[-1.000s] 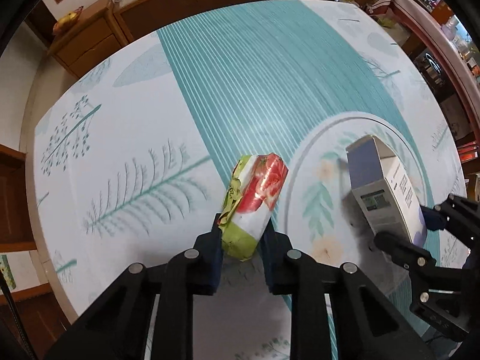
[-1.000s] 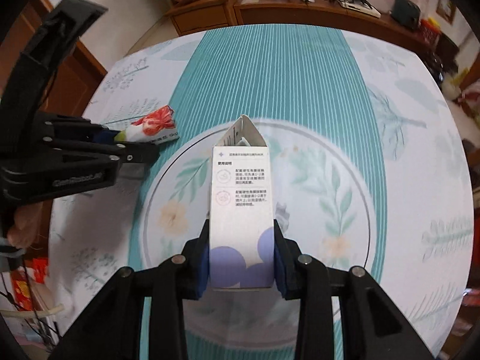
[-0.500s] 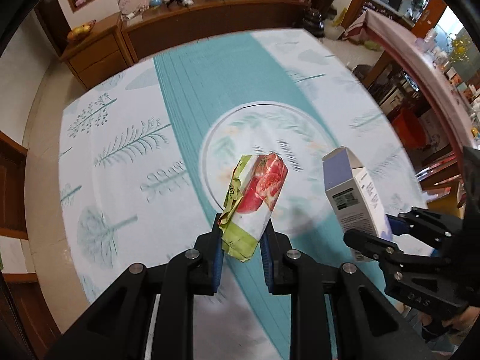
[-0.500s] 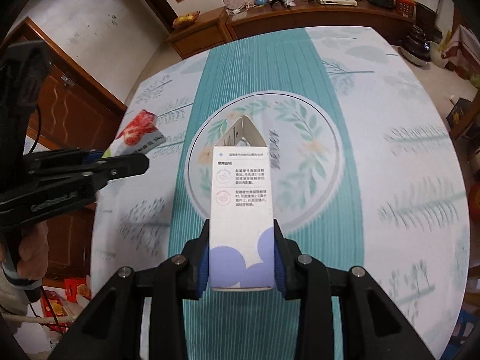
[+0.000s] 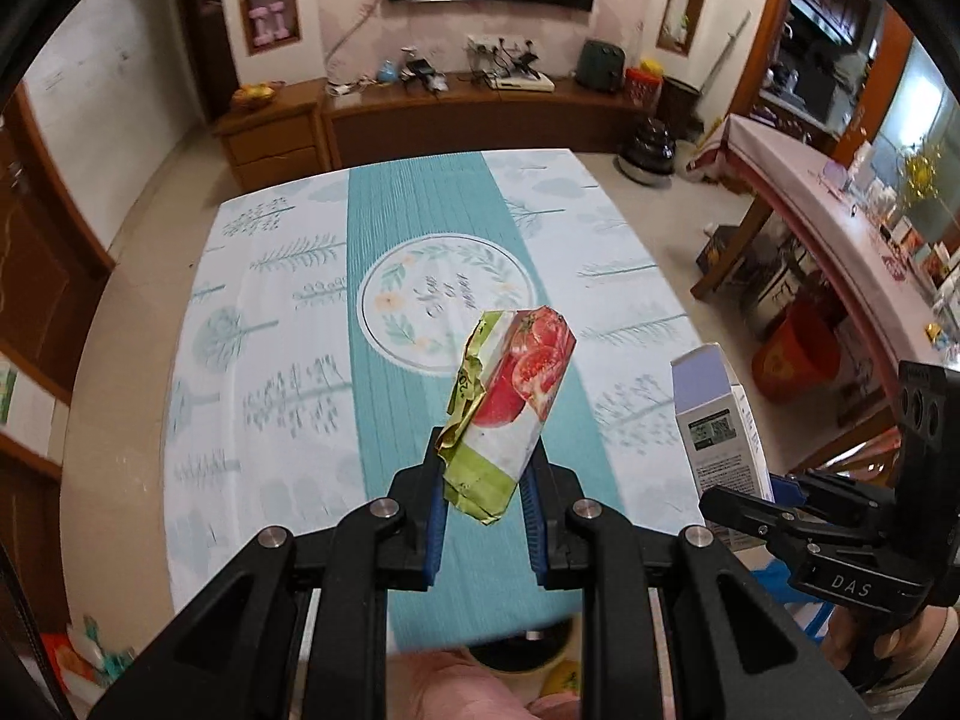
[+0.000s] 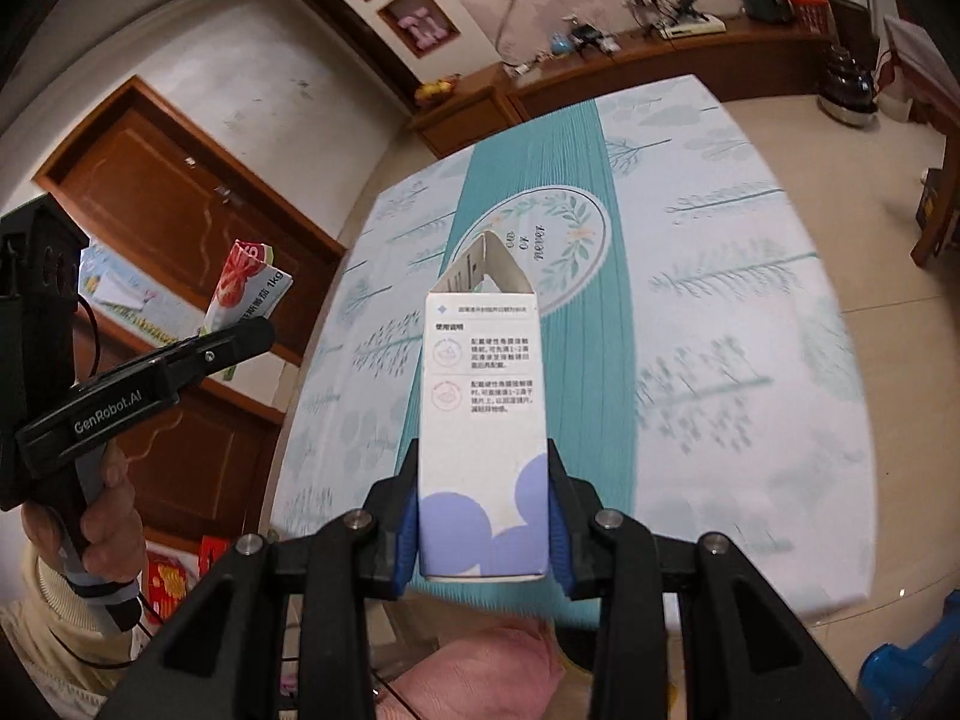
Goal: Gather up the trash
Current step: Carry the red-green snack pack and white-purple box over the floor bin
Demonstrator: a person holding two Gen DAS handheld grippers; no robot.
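My left gripper [image 5: 485, 468] is shut on a crumpled tomato-print wrapper [image 5: 510, 402], green at its lower end, held high above the table [image 5: 252, 360]. The same wrapper [image 6: 243, 294] shows at the left of the right wrist view, sticking up from the left gripper [image 6: 240, 339], which a hand holds. My right gripper [image 6: 483, 516] is shut on a white carton with purple circles [image 6: 483, 420], its top flap open. That carton [image 5: 717, 420] also appears at the right edge of the left wrist view, clamped in the right gripper [image 5: 744, 507].
The table wears a white and teal cloth with a round floral print [image 5: 444, 312]. A wooden sideboard [image 5: 456, 114] runs along the far wall. A long side table [image 5: 840, 234] and a red bucket [image 5: 795, 354] stand to the right. A wooden door [image 6: 180, 222] is on the left.
Both grippers have lifted well up and drawn back from the table, each keeping its grip. The table now looks smaller and farther below, with more of the room in view.
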